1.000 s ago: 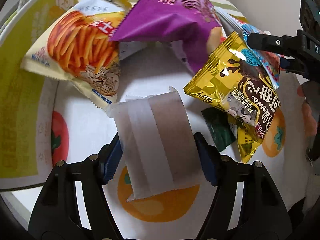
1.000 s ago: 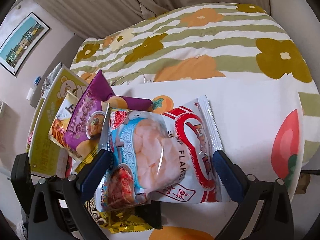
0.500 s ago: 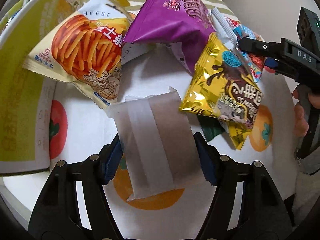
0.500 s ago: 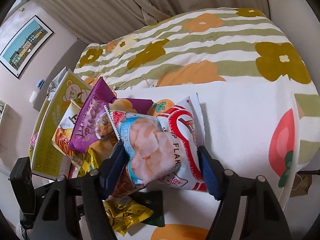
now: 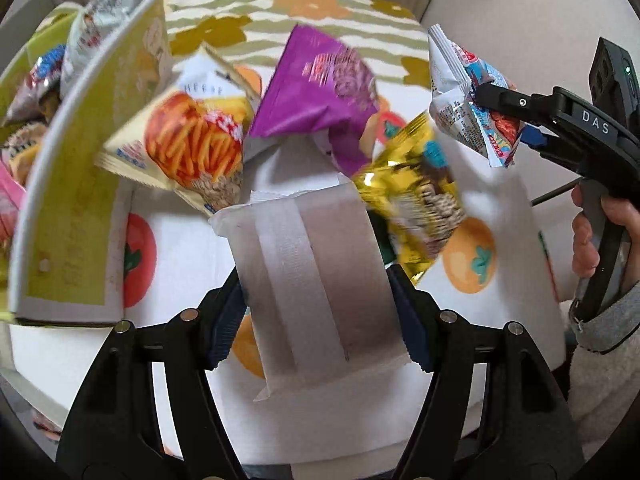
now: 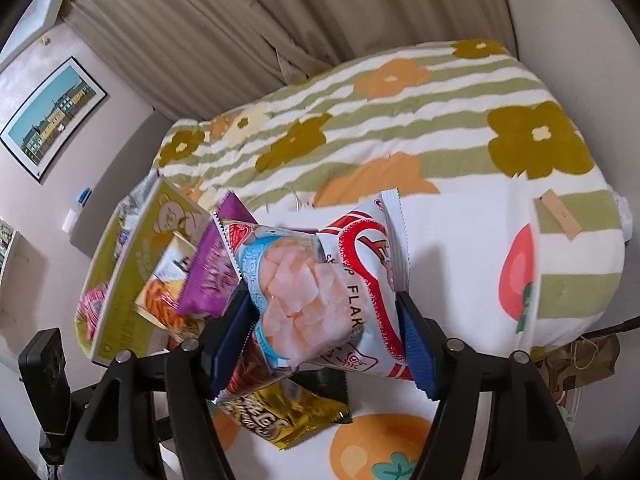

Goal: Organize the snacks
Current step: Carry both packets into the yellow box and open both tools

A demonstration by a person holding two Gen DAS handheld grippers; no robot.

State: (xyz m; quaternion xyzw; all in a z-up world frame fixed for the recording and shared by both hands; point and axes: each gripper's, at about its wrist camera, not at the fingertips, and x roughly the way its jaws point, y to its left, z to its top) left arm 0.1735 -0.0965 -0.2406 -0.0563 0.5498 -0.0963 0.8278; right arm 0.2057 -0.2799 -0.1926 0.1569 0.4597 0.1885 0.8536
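The desk, covered in a white fruit-print cloth, carries a tall yellow-green box at its left side with several packets already inside, and that box looks like where the snacks are meant to go. Leaning against it are the cheese-stick bag and the purple bag, with the gold packet lying beside them.

The risk, as I judge it, lies in carrying two packets at once past this loose pile: either one could brush the leaning bags and tip them off the desk. Both are puffy and slick, so a squeezed pillow of air could slide out of the pads.

The left hand-held gripper is closed to a middling width on the plain white-backed packet, raised clear of the cloth. The right hand-held gripper clamps the shrimp-flake bag by its sides, also held above the desk.
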